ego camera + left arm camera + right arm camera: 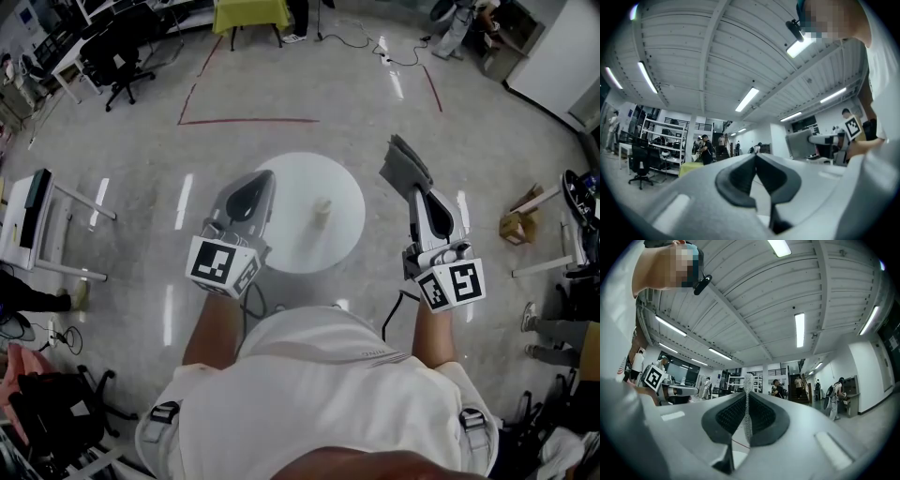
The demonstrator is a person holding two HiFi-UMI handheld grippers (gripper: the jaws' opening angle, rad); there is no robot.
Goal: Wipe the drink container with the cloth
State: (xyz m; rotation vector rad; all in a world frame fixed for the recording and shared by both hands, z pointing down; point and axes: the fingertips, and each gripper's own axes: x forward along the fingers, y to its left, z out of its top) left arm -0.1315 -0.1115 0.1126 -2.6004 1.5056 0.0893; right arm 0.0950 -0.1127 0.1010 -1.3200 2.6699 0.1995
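Observation:
The drink container [322,214], a small pale bottle, stands upright on the round white table [352,202] in the head view. My left gripper [256,184] is raised over the table's left part, shut with nothing between its jaws [755,157]. My right gripper [419,193] hovers right of the table, shut on a grey cloth [404,164] that sticks out beyond its tips. The right gripper view shows the cloth [748,404] edge-on as a thin pale strip pinched between the pads. Both grippers point roughly level, so their own views show ceiling and room, not the bottle.
Red tape lines [246,120] mark the floor beyond the table. A black office chair [117,58] and a yellow-covered table [250,13] stand at the back. A white desk [37,220] is at the left, a cardboard box [517,226] at the right. People stand in the distance.

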